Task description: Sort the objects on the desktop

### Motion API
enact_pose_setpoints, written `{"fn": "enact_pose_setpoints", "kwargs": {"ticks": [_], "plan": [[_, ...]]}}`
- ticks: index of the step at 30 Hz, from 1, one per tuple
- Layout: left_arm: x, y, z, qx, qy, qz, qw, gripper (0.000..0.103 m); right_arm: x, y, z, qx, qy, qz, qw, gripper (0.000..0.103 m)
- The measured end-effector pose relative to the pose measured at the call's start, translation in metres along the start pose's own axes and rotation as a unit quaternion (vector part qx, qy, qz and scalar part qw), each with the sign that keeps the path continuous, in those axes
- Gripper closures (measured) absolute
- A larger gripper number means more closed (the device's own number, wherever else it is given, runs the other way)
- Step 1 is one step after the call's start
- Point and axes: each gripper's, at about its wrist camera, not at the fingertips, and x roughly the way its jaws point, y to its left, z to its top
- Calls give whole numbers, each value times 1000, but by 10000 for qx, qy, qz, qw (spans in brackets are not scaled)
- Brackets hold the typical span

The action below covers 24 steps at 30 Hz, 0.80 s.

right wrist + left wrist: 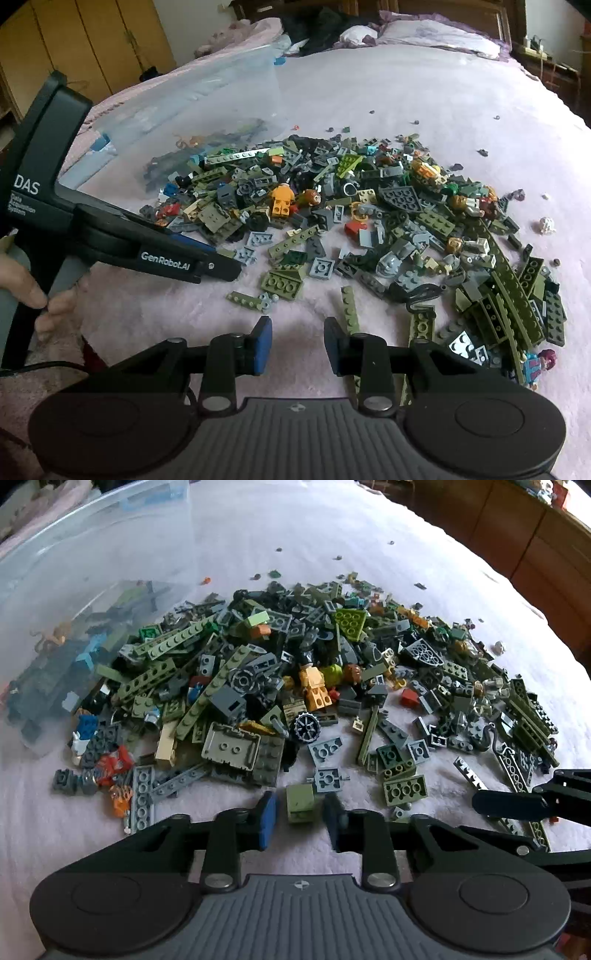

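A: Where do the bricks lie?

B: A big pile of toy bricks [295, 686] is spread over the pale pink bedspread [332, 535], mostly olive green and grey, with a few orange and blue pieces mixed in. A clear plastic tub [92, 590] lies on its side at the pile's far left edge, with more bricks inside it.

A: And the left gripper [300, 814]?

B: Its fingers stand apart, low over the bedspread at the near edge of the pile. A small olive green cube [300, 803] sits between the blue pads; whether the pads touch it cannot be told.

A: The right gripper [297, 343]?

B: Also spread apart, holding nothing. A long olive strip [350, 308] lies just beyond its right finger. From this view, a hand [35, 291] grips the left tool's grey handle, and that tool's arm reaches toward the pile.

A: Any single pieces apart from the pile?

B: A small white piece [546, 225] lies by itself on the bedspread to the right.
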Motion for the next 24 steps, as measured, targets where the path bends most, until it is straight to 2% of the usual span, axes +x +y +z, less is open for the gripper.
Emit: {"fn": "enact_pose_setpoints", "kwargs": {"ticks": [2, 6, 10, 16, 18, 19, 20, 24], "plan": [[-6, 1, -1, -46, -96, -14, 9999, 87, 0, 0, 0, -26, -4, 38, 10000, 69], [-26, 12, -4, -379, -365, -155, 9985, 87, 0, 14, 4, -615, -104, 241, 9978, 67], [-47, 25, -5, -653, -586, -191, 9960, 87, 6, 30, 8, -1357, -188, 458, 9895, 68], [-58, 31, -11, -769, -630, -167, 9949, 87, 32, 48, 10, -2207, 83, 385, 9745, 71], [-59, 32, -12, -774, -623, -178, 9949, 87, 40, 51, 9, -2394, 192, 353, 9701, 77], [-60, 32, -12, -761, -633, -177, 9949, 87, 42, 53, 9, -2435, 241, 348, 9690, 91], [-61, 33, -12, -736, -651, -168, 9950, 87, 43, 53, 9, -2439, 266, 349, 9688, 95], [-64, 32, -14, -639, -696, -96, 9955, 87, 33, 52, 11, -2240, 196, 366, 9737, 95]]}}
